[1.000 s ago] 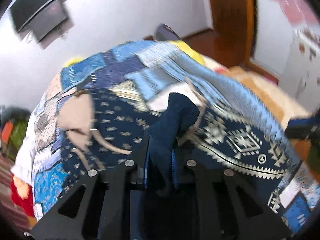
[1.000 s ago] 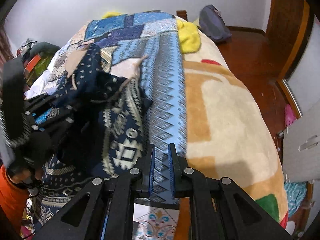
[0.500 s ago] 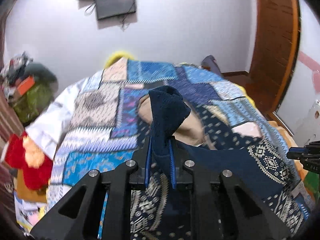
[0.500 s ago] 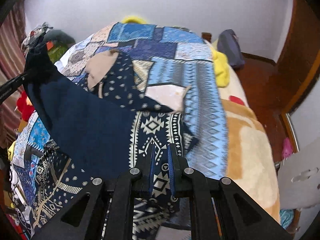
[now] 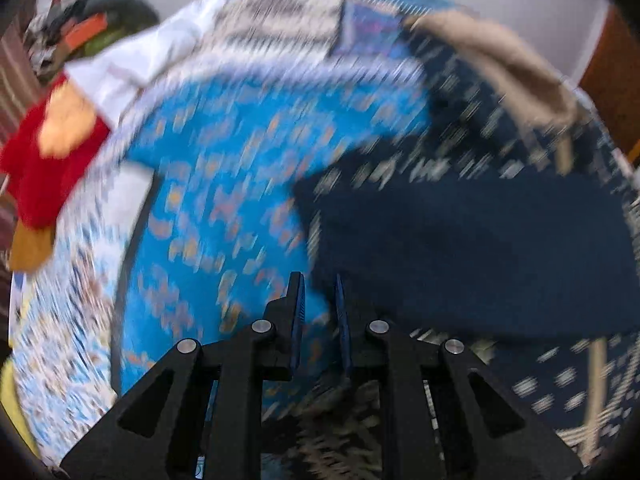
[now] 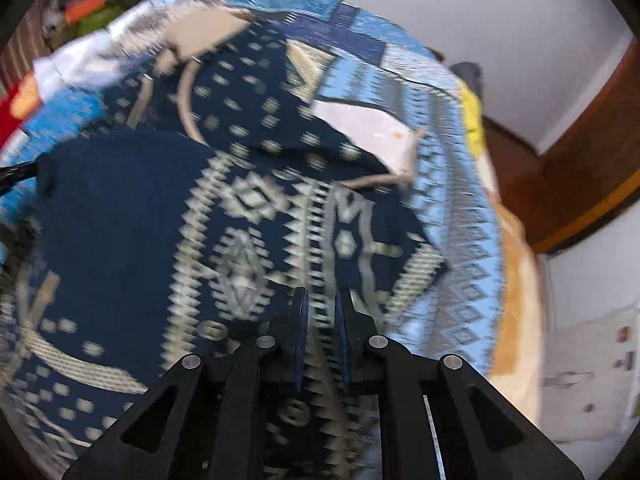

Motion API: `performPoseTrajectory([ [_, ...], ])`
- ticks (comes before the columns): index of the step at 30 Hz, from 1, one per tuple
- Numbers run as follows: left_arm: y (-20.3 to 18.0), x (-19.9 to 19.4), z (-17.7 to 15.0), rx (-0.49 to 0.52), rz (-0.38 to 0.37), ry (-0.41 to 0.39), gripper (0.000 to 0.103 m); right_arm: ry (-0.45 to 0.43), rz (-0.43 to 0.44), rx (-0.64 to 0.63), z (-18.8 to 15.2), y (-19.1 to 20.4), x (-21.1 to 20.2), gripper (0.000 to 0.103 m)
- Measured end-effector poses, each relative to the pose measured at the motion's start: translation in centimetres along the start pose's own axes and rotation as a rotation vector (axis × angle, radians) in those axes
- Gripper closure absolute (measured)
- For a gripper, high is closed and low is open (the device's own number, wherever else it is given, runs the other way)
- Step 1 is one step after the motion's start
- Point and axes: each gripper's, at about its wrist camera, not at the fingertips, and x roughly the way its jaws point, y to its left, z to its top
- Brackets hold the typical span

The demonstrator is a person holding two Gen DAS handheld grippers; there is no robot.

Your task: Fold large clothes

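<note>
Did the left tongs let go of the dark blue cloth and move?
Yes. The left tongs are now empty and have swung down and left toward the red toy; the dark blue cloth lies on their right.

Patchwork bedspread (image 5: 224,184) in bright blue with orange marks is covering the bed, lighter blue zigzag panels (image 6: 452,216) showing in the right wrist view. Red and yellow cloth (image 5: 44,160) is lying at the bed's left edge, white fabric (image 5: 132,64) just beyond it. Green and orange pile (image 6: 88,8) is sitting beside the bed, blurred. Yellow item (image 6: 474,120) is lying at the bed's right edge. Wooden door frame (image 6: 580,152) is standing against white wall (image 6: 460,8).
</note>
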Motion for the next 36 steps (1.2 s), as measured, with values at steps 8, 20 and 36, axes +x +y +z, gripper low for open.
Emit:
performPoseTrajectory([
  [8, 1.0, -0.1, -3.1, 0.008, -0.018, 0.038, 0.088, -0.023, -0.108, -0.006, -1.6, -2.1, -0.4, 0.039],
  [20, -0.1, -8.7, -0.6, 0.048, -0.010, -0.104, 0.030, -0.040, 0.101, 0.259, -1.8, -9.0, -2.7, 0.010],
  [36, -7.3, -8.9, 12.1, 0.091, -0.060, -0.213, 0.003, -0.165, 0.398, 0.278, 12.1, -6.3, -4.2, 0.009],
])
